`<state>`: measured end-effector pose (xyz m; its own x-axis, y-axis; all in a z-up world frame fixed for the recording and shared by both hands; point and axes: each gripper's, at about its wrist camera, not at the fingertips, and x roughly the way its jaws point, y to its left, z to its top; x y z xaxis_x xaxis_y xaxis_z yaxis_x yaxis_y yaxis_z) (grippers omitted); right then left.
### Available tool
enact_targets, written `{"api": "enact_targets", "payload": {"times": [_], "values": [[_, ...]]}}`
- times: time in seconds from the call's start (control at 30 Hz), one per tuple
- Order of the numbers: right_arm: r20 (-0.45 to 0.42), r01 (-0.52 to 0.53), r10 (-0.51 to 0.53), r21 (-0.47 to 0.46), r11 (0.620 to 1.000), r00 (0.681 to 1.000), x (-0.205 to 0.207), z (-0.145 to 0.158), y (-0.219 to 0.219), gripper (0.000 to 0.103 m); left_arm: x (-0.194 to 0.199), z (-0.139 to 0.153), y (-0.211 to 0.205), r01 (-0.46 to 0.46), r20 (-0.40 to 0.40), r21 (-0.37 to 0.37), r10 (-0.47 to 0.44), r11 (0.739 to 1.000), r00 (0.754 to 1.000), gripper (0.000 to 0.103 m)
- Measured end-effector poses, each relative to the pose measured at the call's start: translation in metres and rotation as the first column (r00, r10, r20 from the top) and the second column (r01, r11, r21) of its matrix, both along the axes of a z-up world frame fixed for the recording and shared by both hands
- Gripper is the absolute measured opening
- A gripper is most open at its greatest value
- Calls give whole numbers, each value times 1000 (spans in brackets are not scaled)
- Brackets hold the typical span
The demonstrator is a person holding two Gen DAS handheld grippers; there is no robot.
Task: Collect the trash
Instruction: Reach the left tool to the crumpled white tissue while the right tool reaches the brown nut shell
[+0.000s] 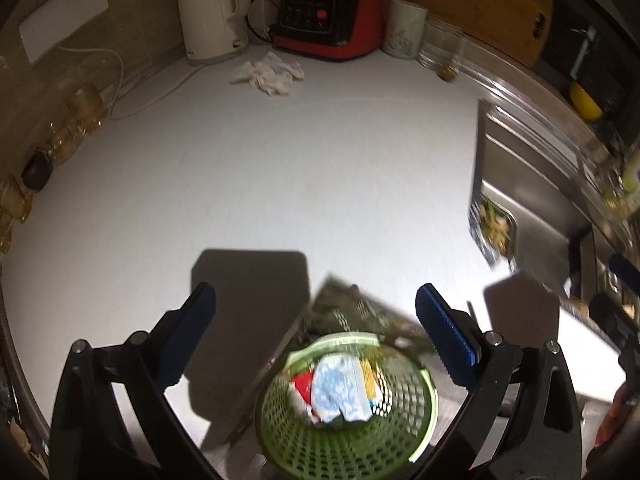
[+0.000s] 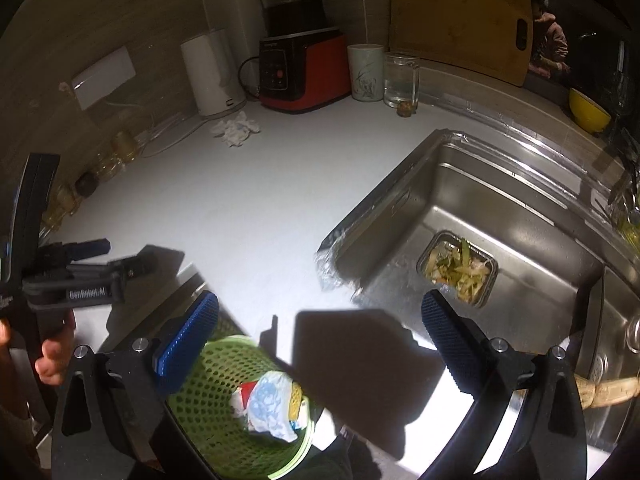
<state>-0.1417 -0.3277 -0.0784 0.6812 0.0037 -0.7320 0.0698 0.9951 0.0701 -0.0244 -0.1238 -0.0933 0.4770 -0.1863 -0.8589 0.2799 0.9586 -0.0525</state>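
Note:
A green mesh waste basket (image 1: 347, 432) stands below the counter's front edge and holds a crumpled blue, white and red wrapper (image 1: 338, 394). It also shows in the right wrist view (image 2: 208, 408) with the wrapper (image 2: 272, 404). A crumpled white tissue (image 1: 268, 72) lies on the white counter near the kettle, also in the right wrist view (image 2: 235, 127). My left gripper (image 1: 316, 320) is open and empty above the basket. My right gripper (image 2: 320, 326) is open and empty over the counter's front edge. The left gripper shows at the left of the right wrist view (image 2: 86, 258).
A steel sink (image 2: 520, 216) lies to the right, with a drain strainer full of vegetable scraps (image 2: 460, 270). At the back stand a white kettle (image 1: 208, 12), a red blender base (image 1: 328, 20), a mug (image 2: 365, 73), a glass jar (image 2: 401, 80) and a wooden cutting board (image 2: 460, 20). A yellow bowl (image 2: 588, 110) sits far right.

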Motion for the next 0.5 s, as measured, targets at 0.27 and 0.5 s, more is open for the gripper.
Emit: {"api": "enact_targets", "payload": {"times": [0.27,0.5], "values": [[8,-11,11,-6,1000,1000,94,-2,-50,101,100,3,-23,-121,64,-7,121,993,991,95],[22,-14,14,-16,1000,1000,180,-3,-89,101,190,-19,-43,-205,86,17,203,979,975,95]]}}
